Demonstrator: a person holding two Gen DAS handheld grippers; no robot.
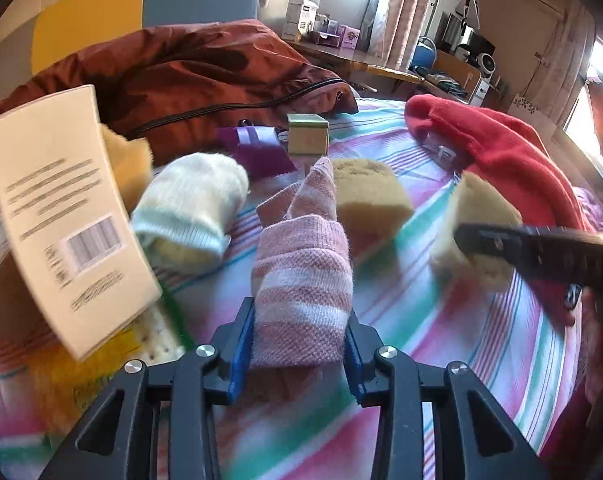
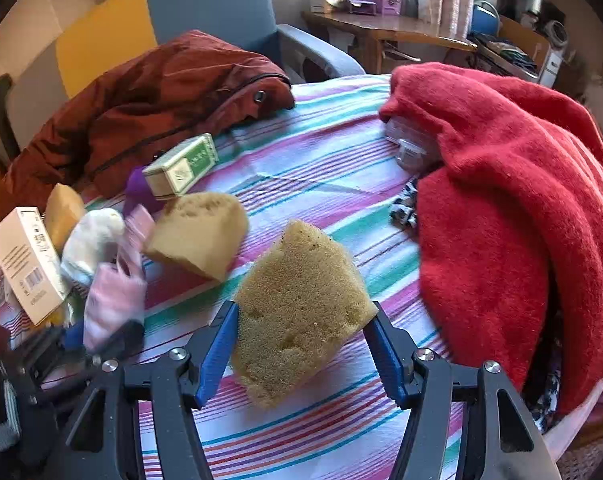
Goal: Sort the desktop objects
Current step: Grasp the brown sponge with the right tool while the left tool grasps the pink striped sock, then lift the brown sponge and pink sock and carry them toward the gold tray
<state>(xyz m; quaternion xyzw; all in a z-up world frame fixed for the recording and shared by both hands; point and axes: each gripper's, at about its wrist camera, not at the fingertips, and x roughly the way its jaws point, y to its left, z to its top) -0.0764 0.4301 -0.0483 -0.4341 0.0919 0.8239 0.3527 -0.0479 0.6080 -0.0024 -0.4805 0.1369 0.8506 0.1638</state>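
Note:
My left gripper (image 1: 297, 344) is shut on a pink-and-white striped sock (image 1: 305, 256); its blue pads press the sock's sides. The sock rises from the jaws over the striped cloth (image 1: 441, 320). My right gripper (image 2: 303, 340) is shut on a yellow-brown sponge (image 2: 301, 308), held a little above the cloth. In the left wrist view that sponge (image 1: 477, 232) shows at the right, with a black finger (image 1: 541, 248) across it. The right wrist view shows the pink sock (image 2: 113, 296) blurred at lower left. A second sponge (image 1: 369, 196) lies just beyond the sock.
A cream sock (image 1: 193, 208) and a cream carton with a barcode (image 1: 61, 208) sit to the left. A green box (image 1: 307, 134) and a purple thing (image 1: 257, 148) lie farther back. A rust jacket (image 1: 181, 72) and a red sweater (image 2: 501, 200) bound the cloth. A clear plastic box (image 2: 409, 144) peeks from under the sweater.

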